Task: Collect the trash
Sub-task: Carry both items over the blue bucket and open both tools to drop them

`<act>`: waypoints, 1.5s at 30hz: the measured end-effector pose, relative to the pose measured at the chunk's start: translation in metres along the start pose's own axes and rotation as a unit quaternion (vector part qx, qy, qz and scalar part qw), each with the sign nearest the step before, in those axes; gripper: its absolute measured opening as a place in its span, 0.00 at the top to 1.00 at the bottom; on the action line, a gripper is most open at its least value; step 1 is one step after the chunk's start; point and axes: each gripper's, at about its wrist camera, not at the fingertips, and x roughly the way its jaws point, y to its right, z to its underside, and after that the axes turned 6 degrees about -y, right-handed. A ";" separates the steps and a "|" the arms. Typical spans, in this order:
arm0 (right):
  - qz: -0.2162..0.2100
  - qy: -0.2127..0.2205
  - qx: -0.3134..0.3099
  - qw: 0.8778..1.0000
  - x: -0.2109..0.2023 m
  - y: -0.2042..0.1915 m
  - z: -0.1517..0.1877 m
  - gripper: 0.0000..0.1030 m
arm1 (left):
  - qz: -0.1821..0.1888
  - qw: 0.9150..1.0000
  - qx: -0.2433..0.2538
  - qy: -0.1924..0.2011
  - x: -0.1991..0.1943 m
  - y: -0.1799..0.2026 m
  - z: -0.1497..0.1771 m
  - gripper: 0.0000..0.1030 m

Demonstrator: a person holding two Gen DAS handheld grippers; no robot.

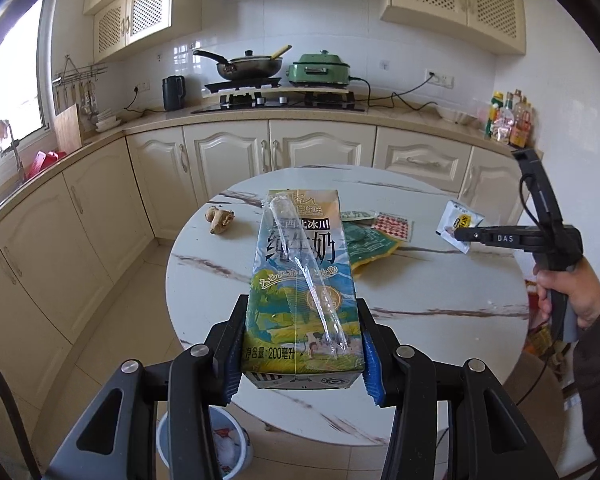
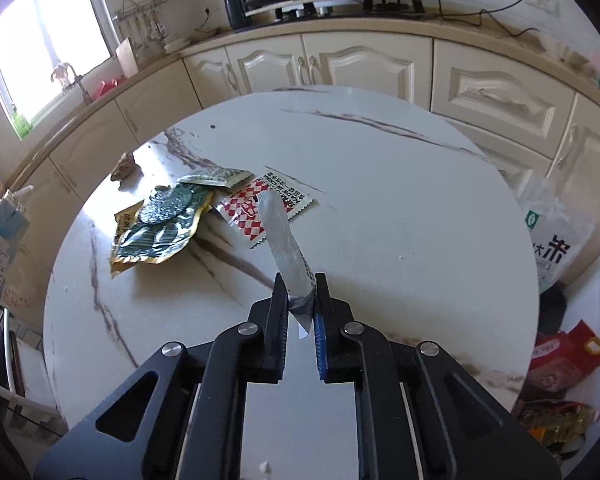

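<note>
The collection was under way but far from finished. The left gripper [image 1: 300,344] was clamped on a milk carton [image 1: 300,280], held up above the near edge of the round marble tabletop [image 1: 420,292], and the right gripper [image 2: 301,300] was closed on a small white sachet [image 2: 284,248], lifted clear of the surface. Neither piece had reached the bin yet: a pale blue bin [image 1: 168,440] stood on the floor below the near left of the tabletop, with some crumpled rubbish already showing inside it.

Still lying on the tabletop were a crumpled green-and-gold wrapper [image 2: 160,228], a smaller green packet [image 2: 216,178] touching its far side, and a red-and-white checked packet [image 2: 256,208] just right of them. A knob of ginger [image 1: 219,220] sat at the far left; whether it counted as trash could not be told.

The carton was a slim printed box with a pasture scene and Chinese lettering, its sides flat and undented between the blue pads, and an empty clear straw sleeve stuck along its front. The sachet was a thin foil-backed strip, pinched at its lower end and standing stiffly upward, slightly creased. In my judgement both held items needed dropping before the three wrappers could be taken.
</note>
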 end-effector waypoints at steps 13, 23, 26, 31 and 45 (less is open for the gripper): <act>-0.158 0.064 -0.140 0.975 -0.071 -0.197 0.022 0.89 | -0.045 0.993 -0.098 0.038 -0.108 -0.070 0.083 0.57; -0.256 -0.014 -0.216 0.942 0.016 -0.372 0.058 0.89 | -0.120 0.974 -0.192 0.006 -0.147 -0.149 0.174 0.57; -0.257 -0.050 -0.224 0.939 0.059 -0.401 0.074 0.89 | -0.129 0.968 -0.216 -0.024 -0.135 -0.170 0.200 0.57; -0.214 -0.101 -0.232 0.944 0.138 -0.430 0.087 0.89 | -0.122 0.956 -0.254 -0.083 -0.092 -0.208 0.220 0.57; -0.135 -0.162 -0.198 0.957 0.270 -0.421 0.102 0.52 | -0.117 0.936 -0.277 -0.185 0.014 -0.284 0.240 0.37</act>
